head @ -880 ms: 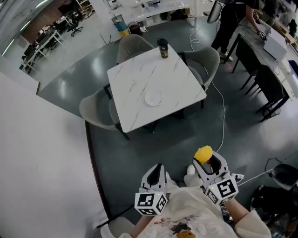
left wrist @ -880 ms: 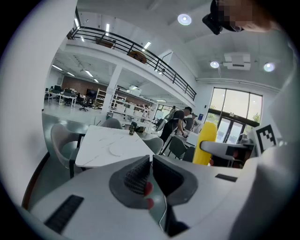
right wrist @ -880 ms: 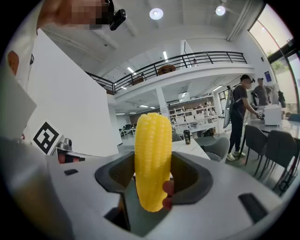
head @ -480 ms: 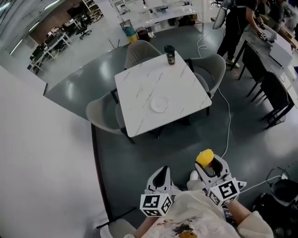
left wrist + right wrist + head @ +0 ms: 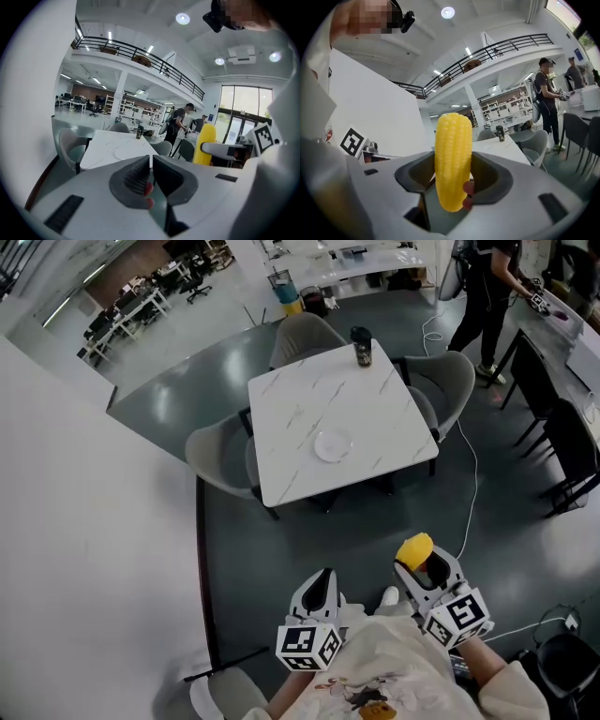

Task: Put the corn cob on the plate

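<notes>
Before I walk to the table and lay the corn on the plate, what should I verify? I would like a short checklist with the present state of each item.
1. Corn cob held by the right gripper: ok, upright between both jaws.
2. Left gripper free: ok, jaws together, nothing between them.
3. Plate empty: ok, it lies bare on the table.
4. Plate within reach: not ok, the table stands well ahead.
5. Floor path: not ok, a white cable lies on the floor by the table's right side.
6. Dark cup apart from the plate: ok, at the far corner.
</notes>
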`<state>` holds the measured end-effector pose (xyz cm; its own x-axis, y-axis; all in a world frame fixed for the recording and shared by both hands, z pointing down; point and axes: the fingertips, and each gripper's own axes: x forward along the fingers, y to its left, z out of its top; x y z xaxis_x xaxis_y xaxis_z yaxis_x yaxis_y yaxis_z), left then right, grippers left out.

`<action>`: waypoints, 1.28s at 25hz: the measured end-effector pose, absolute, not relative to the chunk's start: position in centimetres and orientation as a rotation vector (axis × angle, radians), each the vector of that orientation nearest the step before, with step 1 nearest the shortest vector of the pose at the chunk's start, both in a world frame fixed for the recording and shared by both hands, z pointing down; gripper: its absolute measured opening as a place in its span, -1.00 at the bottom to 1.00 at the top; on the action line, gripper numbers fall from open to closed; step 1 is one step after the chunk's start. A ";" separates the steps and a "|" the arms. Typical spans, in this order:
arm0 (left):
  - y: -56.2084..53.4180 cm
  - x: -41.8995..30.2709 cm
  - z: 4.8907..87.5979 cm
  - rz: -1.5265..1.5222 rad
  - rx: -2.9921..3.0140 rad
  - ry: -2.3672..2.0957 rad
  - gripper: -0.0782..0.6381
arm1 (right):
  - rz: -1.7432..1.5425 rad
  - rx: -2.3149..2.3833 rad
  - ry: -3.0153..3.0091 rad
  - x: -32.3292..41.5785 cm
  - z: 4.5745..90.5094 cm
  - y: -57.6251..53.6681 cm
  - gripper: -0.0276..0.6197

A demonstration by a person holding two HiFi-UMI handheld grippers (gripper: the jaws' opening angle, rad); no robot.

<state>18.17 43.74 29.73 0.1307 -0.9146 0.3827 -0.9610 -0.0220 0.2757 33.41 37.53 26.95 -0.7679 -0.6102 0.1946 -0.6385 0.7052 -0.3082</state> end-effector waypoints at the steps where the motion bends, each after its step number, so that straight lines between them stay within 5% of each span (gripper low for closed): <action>1: 43.8 18.4 29.9 0.133 1.937 -1.816 -0.72 | 0.562 1.020 -2.837 33.8 27.0 37.3 -0.21; 14: 41.6 18.9 31.7 0.122 1.851 -1.825 -0.72 | 0.568 0.939 -2.853 34.7 27.7 34.4 -0.21; 32: 21.4 6.7 33.8 0.163 1.945 -1.633 -0.72 | 0.508 1.019 -2.693 20.8 30.6 17.7 -0.21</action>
<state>6.67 21.45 33.80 0.2400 -0.8602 0.4500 -0.9321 -0.0745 0.3546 20.79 17.69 30.56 -0.7364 -0.5968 0.3186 -0.6719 0.7002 -0.2413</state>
